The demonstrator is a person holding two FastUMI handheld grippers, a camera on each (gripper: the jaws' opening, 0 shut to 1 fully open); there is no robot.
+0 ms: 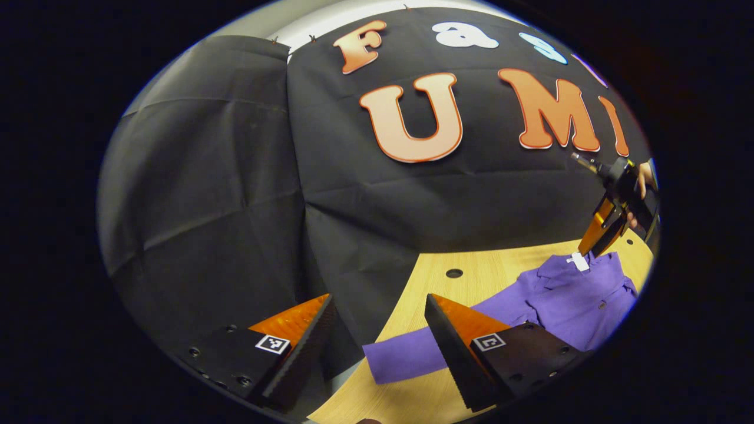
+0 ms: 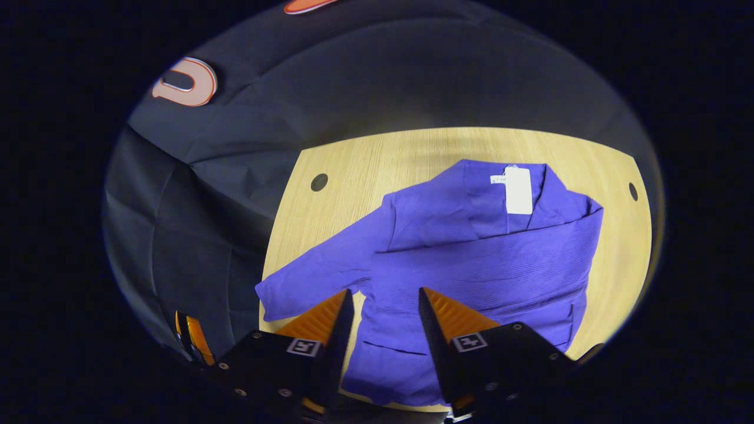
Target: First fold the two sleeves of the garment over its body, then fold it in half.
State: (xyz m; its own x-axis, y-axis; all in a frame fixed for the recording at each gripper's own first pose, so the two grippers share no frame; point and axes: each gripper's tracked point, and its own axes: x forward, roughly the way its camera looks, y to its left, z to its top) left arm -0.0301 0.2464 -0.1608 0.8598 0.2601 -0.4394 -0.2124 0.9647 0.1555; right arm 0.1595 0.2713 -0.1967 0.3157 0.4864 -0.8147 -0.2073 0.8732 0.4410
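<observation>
Garment: purple garment lies flat on the wooden table, white tag at the collar, toward 12 o'clock in the right gripper view.
Sleeves: one sleeve stretches out toward 8 o'clock; the other is folded across the body.
Left gripper: fingers apart, empty, sleeve end between them farther off.
Right gripper: fingers apart, above the garment's lower body.

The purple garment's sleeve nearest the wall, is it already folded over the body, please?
No, the sleeve lies stretched out sideways on the wooden table, off the purple garment.
</observation>
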